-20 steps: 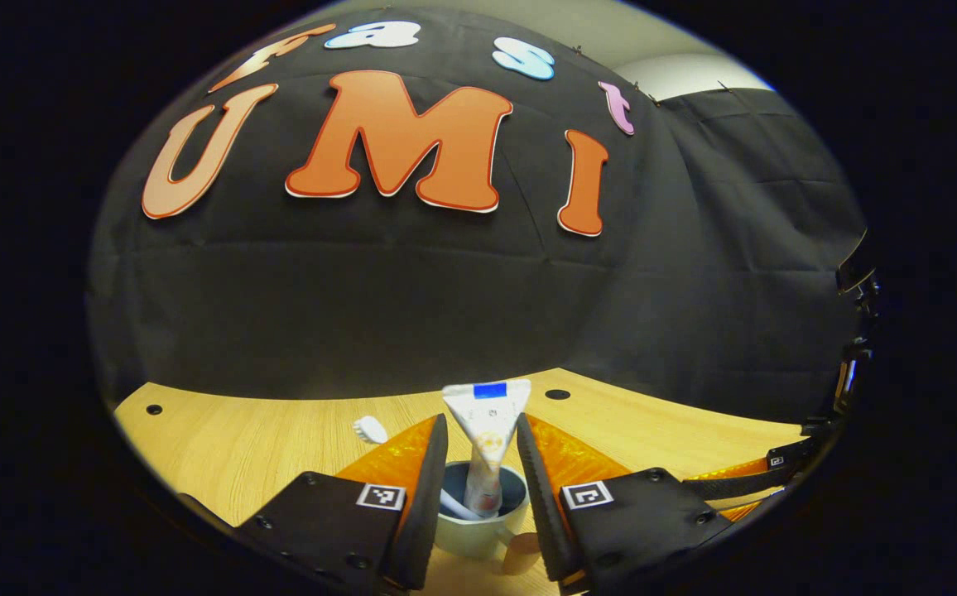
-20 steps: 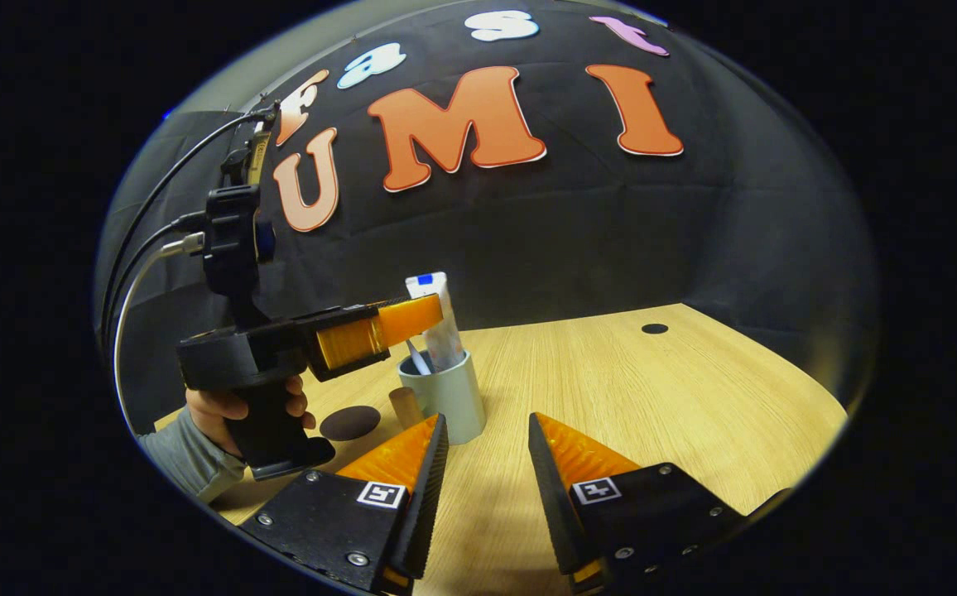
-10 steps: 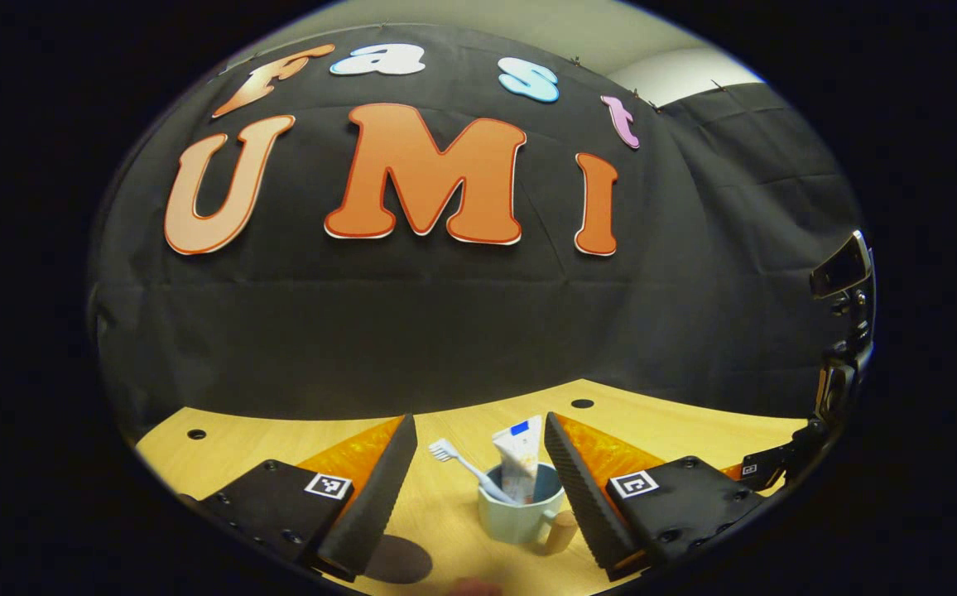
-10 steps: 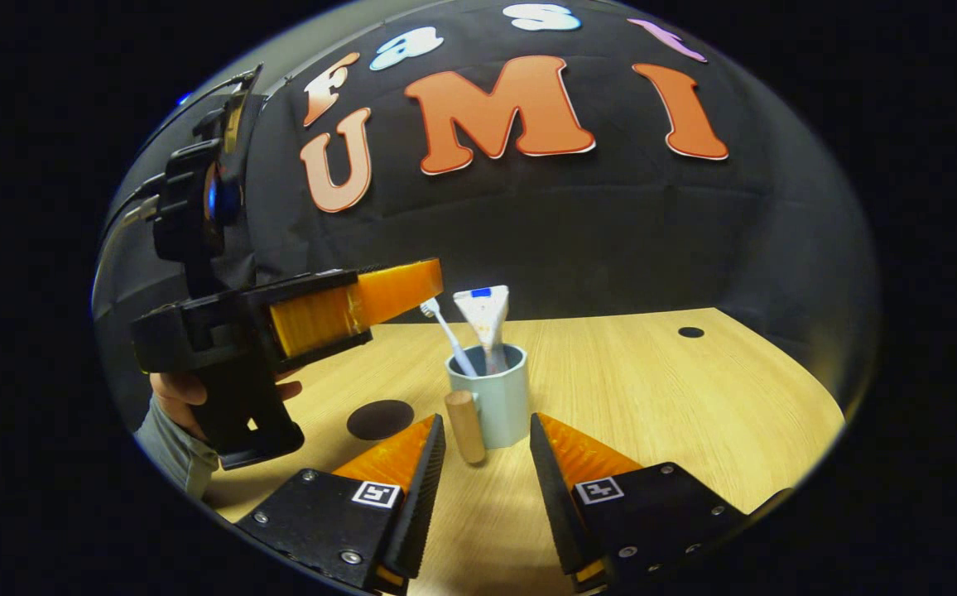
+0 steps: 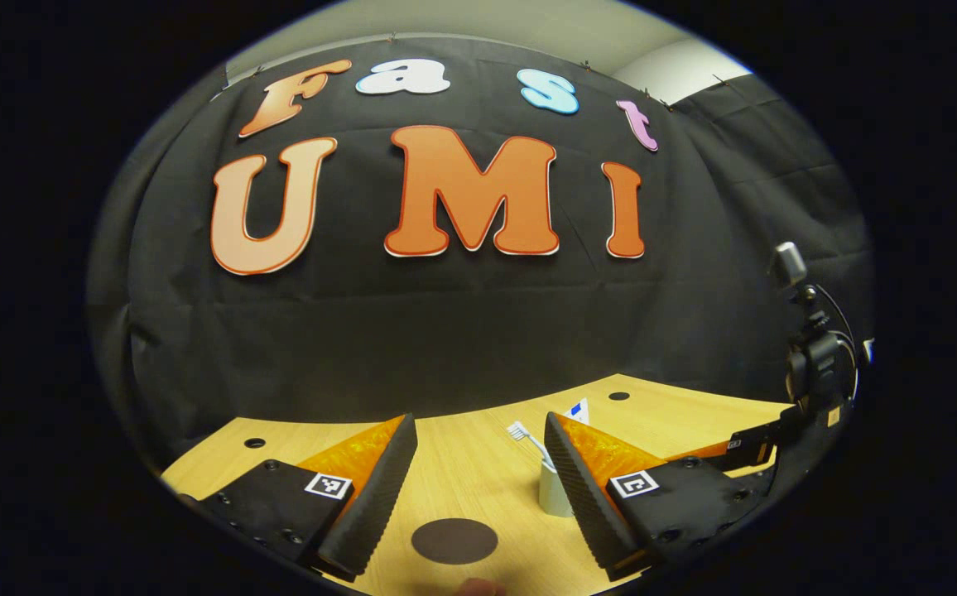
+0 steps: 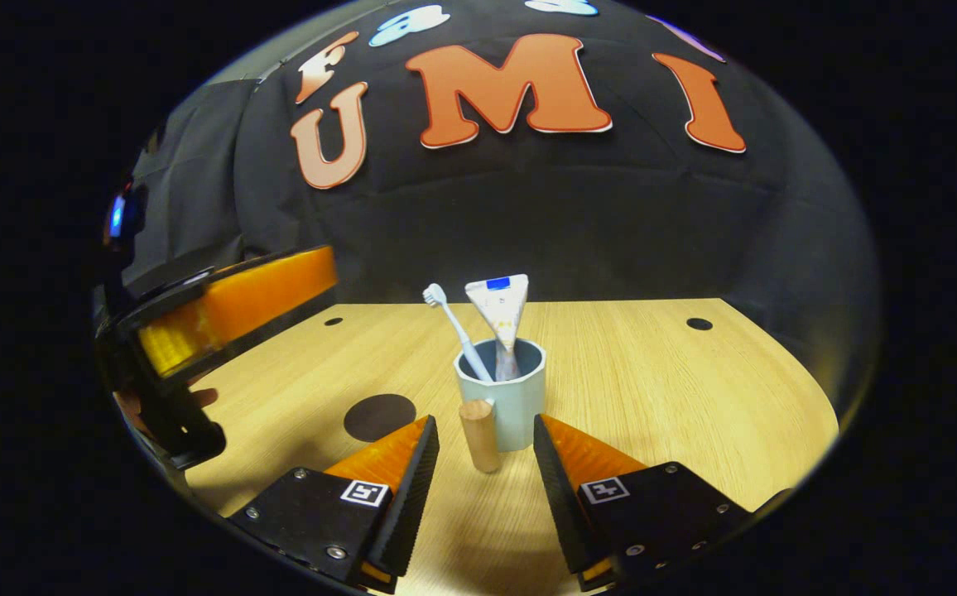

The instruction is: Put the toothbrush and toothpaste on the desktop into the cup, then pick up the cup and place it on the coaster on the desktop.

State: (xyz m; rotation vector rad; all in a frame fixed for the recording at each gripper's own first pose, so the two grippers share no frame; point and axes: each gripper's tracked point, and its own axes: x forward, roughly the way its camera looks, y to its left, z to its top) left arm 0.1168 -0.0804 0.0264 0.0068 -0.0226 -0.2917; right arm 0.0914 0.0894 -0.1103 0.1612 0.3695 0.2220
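Tools both spread wide, gripping nothing, over the wooden worktop (image 6: 652, 389).

Right tool (image 6: 485, 476) faces the cup (image 6: 502, 396) at 12 o'clock, its wooden handle (image 6: 478, 432) between the fingers; toothbrush (image 6: 454, 327) and toothpaste (image 6: 502, 319) stand inside. Coaster (image 6: 379, 416) lies at 10 o'clock. Left tool (image 5: 478, 488) has the coaster at 6 o'clock, the cup at 2.

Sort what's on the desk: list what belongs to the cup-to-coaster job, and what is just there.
Belongs to the job:
cup, wooden handle facing the right hand-held gripper
toothbrush, standing in the cup
toothpaste, standing in the cup
coaster, bare, left of the cup

Just there:
left hand-held gripper, open, near the coaster
holes in the desktop
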